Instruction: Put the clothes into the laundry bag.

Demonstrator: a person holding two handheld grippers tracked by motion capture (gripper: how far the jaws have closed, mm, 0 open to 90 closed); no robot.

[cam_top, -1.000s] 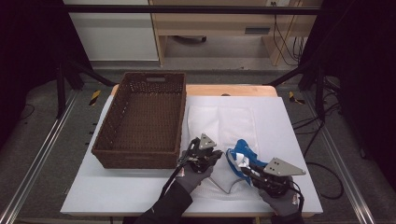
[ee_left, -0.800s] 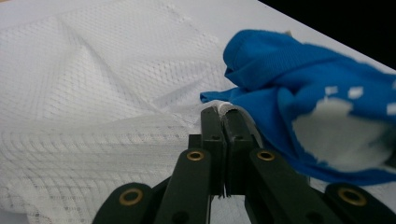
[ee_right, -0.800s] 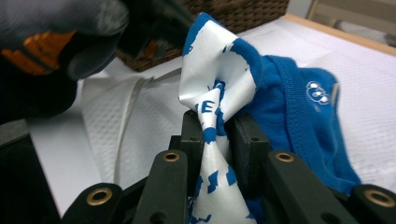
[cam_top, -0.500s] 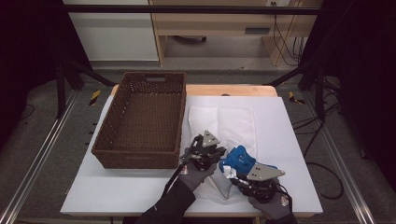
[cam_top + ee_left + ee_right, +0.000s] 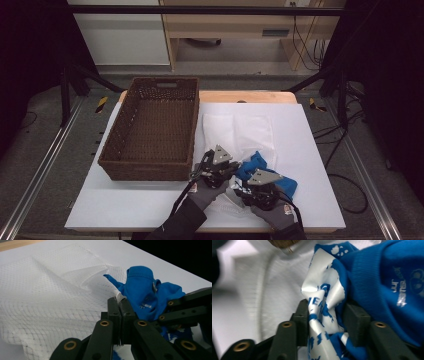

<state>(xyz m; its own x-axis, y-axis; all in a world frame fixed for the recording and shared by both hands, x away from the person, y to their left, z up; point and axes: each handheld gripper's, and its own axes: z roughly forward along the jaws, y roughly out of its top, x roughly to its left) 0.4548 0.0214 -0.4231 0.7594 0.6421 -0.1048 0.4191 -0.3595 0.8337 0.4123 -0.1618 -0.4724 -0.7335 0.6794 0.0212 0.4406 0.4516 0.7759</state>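
A white mesh bag [image 5: 240, 131] lies flat on the white tabletop, right of the basket. My left gripper [image 5: 231, 164] is shut on the bag's near edge [image 5: 119, 298], lifting it a little. A blue garment [image 5: 256, 162] with a white printed patch [image 5: 322, 290] is bunched right beside that edge [image 5: 142, 287]. My right gripper [image 5: 245, 182] sits low against the garment. Its jaws have just been opening, and they stand apart [image 5: 325, 312] with the printed cloth loose between them. Gloved hands hold both grippers.
A brown wicker basket [image 5: 145, 169] stands empty on the left half of the white tabletop [image 5: 315, 150]. Black frame posts and cables flank the table, and a wooden strip runs along its far edge.
My right gripper has moved left and down with the blue garment, ending close to the left gripper and the bag's edge. Its jaws stand wider. The left gripper has stayed put.
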